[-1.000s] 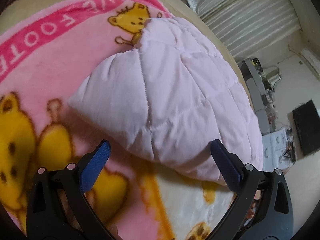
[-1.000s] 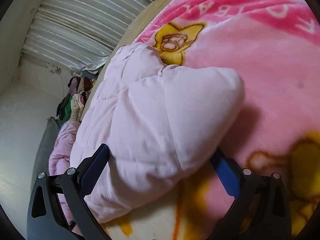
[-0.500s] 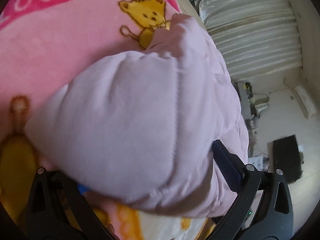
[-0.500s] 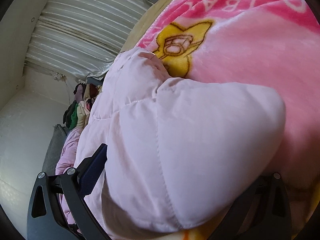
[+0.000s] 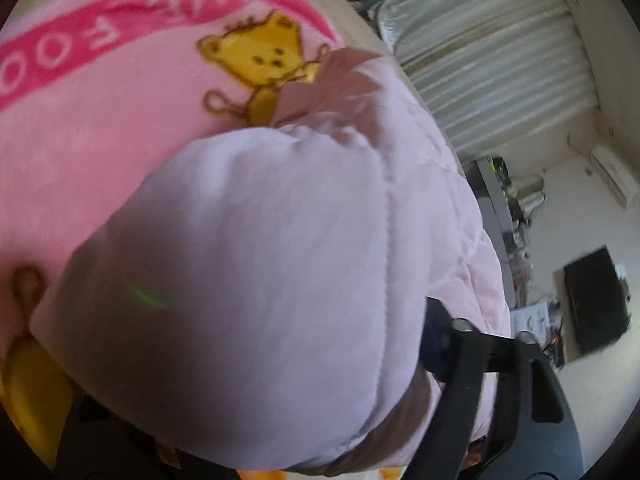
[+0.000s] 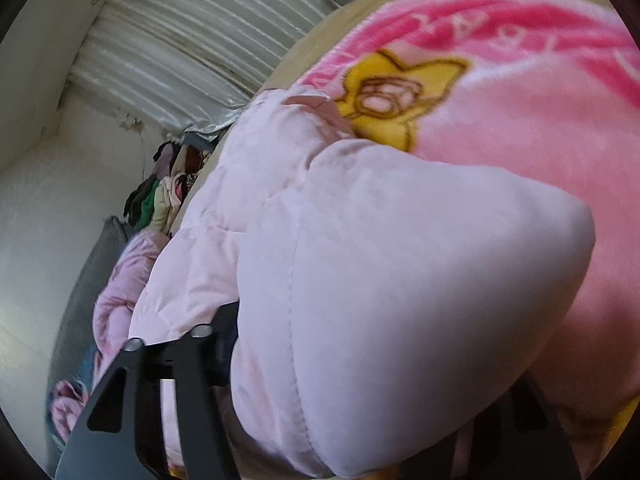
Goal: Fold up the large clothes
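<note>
The puffy pink jacket [image 5: 280,280] fills the space between the jaws of the left gripper [image 5: 280,392], and those jaws are closing on it. Only its right black finger [image 5: 472,372] shows, pushed against the jacket's side; the other is hidden under the cloth, so I cannot tell if the jacket is pinched tight yet. The right gripper [image 6: 360,380] is closing too, with a fat corner of the same jacket [image 6: 400,280] bulging between its jaws. Its left finger [image 6: 192,372] touches the jacket and its other finger is covered. The jacket is soft and pale pink, with stitched lines that make it look like little pillows. It lies on a bright pink blanket [image 5: 100,140] with yellow bears [image 5: 260,60] and big letters on a darker pink band. Behind it are pale striped curtains [image 5: 500,60], white walls and a black screen [image 5: 596,300]. A heap of colourful clothes [image 6: 160,192] sits by the wall.
</note>
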`<state>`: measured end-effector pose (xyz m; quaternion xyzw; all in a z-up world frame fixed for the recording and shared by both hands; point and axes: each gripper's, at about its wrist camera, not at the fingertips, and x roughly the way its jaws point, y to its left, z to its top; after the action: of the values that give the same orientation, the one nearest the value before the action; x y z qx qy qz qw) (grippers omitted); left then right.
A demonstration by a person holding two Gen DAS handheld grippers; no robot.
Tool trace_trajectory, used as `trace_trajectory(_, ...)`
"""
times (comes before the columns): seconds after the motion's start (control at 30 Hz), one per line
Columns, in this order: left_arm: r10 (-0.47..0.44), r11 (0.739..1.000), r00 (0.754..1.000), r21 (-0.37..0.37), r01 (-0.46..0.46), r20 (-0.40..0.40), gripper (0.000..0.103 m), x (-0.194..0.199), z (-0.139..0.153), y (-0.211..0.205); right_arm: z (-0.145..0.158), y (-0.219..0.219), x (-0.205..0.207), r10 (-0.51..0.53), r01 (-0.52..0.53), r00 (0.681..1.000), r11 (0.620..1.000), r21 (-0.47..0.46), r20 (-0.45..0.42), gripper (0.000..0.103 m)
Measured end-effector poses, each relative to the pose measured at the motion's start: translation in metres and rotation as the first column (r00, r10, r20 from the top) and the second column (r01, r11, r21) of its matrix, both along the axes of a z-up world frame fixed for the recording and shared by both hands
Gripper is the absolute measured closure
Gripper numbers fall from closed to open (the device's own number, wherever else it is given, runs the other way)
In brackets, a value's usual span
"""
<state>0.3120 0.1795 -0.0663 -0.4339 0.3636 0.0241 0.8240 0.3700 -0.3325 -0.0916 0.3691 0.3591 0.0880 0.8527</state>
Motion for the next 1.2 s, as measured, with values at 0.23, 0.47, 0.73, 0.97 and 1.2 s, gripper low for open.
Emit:
trace_trajectory(0.23,-0.065,0.987,0.998,0.146,0.063,0.01,0.068,-0.001,0.026,-0.012,0.031,0.018,-0.004,0.071,-0.06,0.996,0.983,-0.174,0.06,0.071)
trace_trajectory(0.47,-0.083,0.965,0.996,0.252,0.078,0.012,0.073,-0.01,0.046,-0.015,0.062,0.035,-0.021,0.137,-0.091,0.982,0.948,-0.306,0.133,0.073)
trace_trajectory(0.73,-0.1,0.949,0.995,0.302,0.092,0.01,0.073,-0.023,0.058,-0.017,0.076,0.033,-0.04,0.143,-0.08,0.976,0.938,-0.337,0.167,0.075)
trace_trajectory(0.97,-0.106,0.938,0.994,0.332,0.094,0.019,0.074,-0.03,0.065,-0.013,0.086,0.034,-0.058,0.168,-0.087,0.966,0.928,-0.363,0.197,0.075)
trace_trajectory(1.2,-0.112,0.933,0.994,0.346,0.097,0.022,0.074,-0.043,0.07,-0.008,0.099,0.036,-0.081,0.195,-0.091,0.953,0.914,-0.395,0.232,0.075)
